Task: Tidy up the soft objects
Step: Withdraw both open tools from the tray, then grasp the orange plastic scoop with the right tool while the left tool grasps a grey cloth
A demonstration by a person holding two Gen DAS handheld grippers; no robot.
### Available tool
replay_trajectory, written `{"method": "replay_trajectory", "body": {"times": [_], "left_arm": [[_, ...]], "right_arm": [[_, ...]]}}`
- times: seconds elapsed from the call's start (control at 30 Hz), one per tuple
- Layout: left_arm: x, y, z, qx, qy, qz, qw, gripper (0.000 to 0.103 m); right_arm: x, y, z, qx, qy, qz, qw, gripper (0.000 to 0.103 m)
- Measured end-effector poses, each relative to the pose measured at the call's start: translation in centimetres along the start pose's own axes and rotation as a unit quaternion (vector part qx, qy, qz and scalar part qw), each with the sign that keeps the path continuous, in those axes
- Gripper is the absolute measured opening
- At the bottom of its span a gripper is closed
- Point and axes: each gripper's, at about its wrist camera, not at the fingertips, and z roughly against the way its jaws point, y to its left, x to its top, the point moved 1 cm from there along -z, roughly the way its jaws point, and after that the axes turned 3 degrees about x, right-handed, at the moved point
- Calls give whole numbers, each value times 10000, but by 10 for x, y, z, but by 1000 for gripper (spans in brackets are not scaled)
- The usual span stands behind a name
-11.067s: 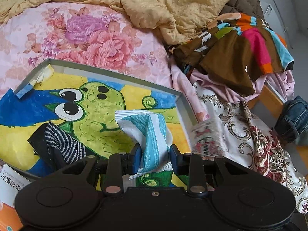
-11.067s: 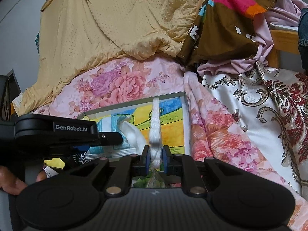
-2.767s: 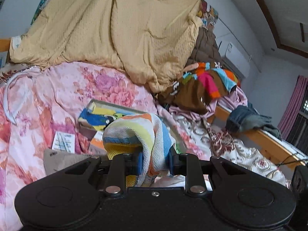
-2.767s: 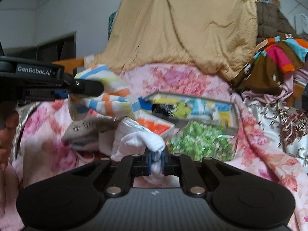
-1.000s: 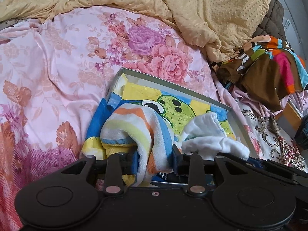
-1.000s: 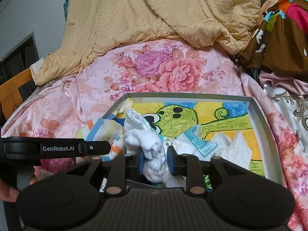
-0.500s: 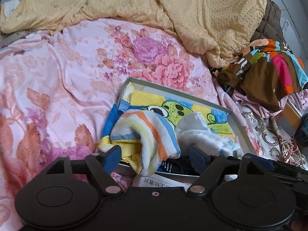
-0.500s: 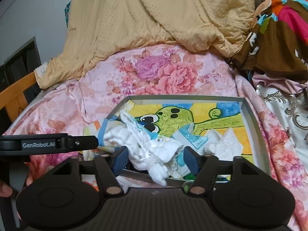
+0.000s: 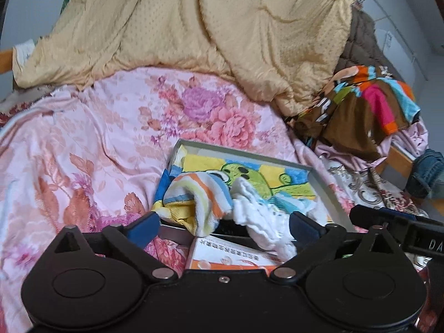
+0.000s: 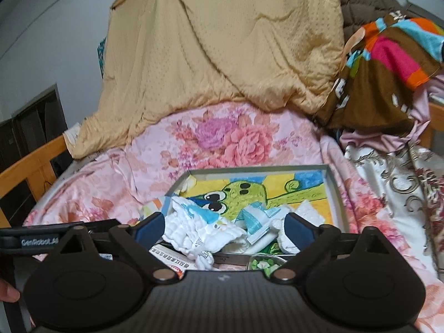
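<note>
A shallow grey box (image 9: 324, 186) (image 10: 334, 194) with a green cartoon frog picture inside lies on the flowered bed. A striped towel (image 9: 199, 197) and a white cloth (image 9: 260, 216) (image 10: 199, 230) lie heaped at its near end, partly hanging over the rim, beside a blue-and-white cloth (image 10: 258, 219). My left gripper (image 9: 223, 226) hangs in front of the towel, jaws still opening, pads clear of it. My right gripper (image 10: 224, 227) hovers in front of the white cloth, jaws still opening, nothing pressed between them.
A tan quilt (image 9: 194, 27) is piled at the head of the bed, and a brown multicoloured garment (image 9: 360, 111) lies to the right. A printed orange-and-white packet (image 9: 230, 255) and a clear box of green bits (image 10: 263, 263) sit just before the grey box. A wooden rail (image 10: 30, 163) runs at left.
Both grippers let go: the left released the striped towel, the right the white cloth, and both cloths now rest in the box. Both grippers have drawn back and risen.
</note>
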Motion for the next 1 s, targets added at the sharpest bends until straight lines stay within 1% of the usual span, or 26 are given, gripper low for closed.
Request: {"method": "replay_trajectory", "body": {"times": [0.17,0.4,0.57,0.73,1.0], "left_arm": [[-10,-8,32,-80,-189,-16,9998,102],[-28,-17,71,-130,-402,17,9991,102],[-46,-25,94,-59,-566,-193,9982,102],[-61,-30,108,-55,-558,-371,9977,102],[-78,-32,122,-78,-491,-455,9977,102]], "right_arm": [[-5,2,33,-6,-173,75,9998,102],[-23,9,75,-25,-313,224,9993,103],[-41,16,95,-93,-304,369,9988,103],[-57,24,114,-97,-364,487,9981,103],[-87,25,135,-77,-298,242,9992,103]]}}
